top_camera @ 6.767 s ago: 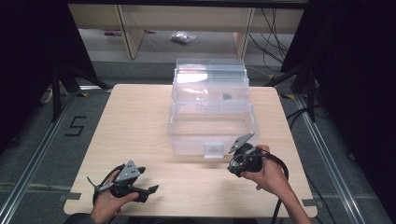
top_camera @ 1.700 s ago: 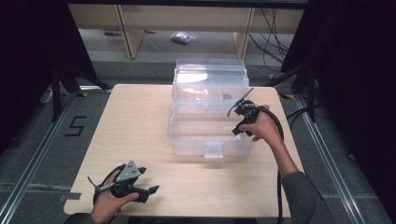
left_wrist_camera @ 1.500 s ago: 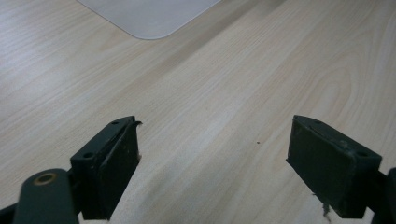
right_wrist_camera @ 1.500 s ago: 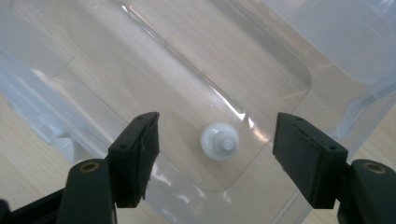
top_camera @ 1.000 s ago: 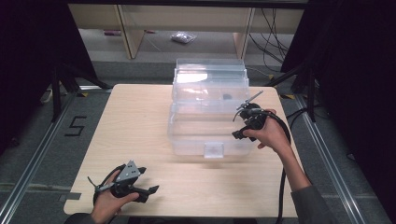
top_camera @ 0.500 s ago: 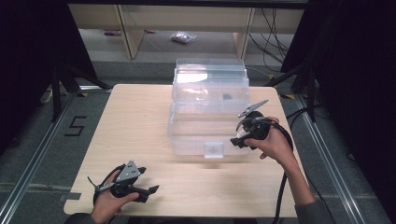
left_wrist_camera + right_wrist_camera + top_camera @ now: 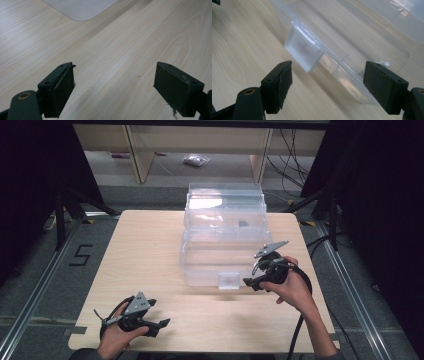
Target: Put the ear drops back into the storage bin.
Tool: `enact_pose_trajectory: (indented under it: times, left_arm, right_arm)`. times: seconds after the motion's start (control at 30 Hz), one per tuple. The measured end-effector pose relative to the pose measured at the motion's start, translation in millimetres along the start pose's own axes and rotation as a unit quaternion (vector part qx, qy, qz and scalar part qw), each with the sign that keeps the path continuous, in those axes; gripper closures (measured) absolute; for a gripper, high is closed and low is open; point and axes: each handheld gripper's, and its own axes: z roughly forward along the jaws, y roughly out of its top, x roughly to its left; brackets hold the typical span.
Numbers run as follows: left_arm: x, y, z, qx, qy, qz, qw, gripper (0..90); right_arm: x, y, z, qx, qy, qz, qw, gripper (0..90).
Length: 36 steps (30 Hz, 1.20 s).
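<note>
Right gripper (image 7: 248, 282) spread wide and empty, jaws just been opening, with box's (image 7: 223, 240) front latch (image 7: 229, 281) just left, far closer than left gripper (image 7: 165, 322).

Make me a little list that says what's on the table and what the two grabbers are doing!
table: light wood tabletop
box: clear plastic storage box, lid open, standing at the far middle of the table
latch: frosted clip on the box's front edge
inside the box: one small dark thing, too small to tell what
right gripper: jaws have just been opening, wide apart, nothing between them, aimed at the latch, close to the box's front right
left gripper: jaws open, holding nothing, near the table's front edge, far from the box
</note>
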Motion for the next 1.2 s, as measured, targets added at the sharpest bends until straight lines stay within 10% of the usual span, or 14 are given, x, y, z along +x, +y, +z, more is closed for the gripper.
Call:
enact_pose_trajectory:
  times: [1.2]
  left_arm:
    - [-1.8,0.6,-0.9,-0.006,-0.003,-0.002,1.0,16.0]
  right_arm:
    - [25.3,-22.6,17.4,-0.047,0.02,-0.043,0.9978,21.3]
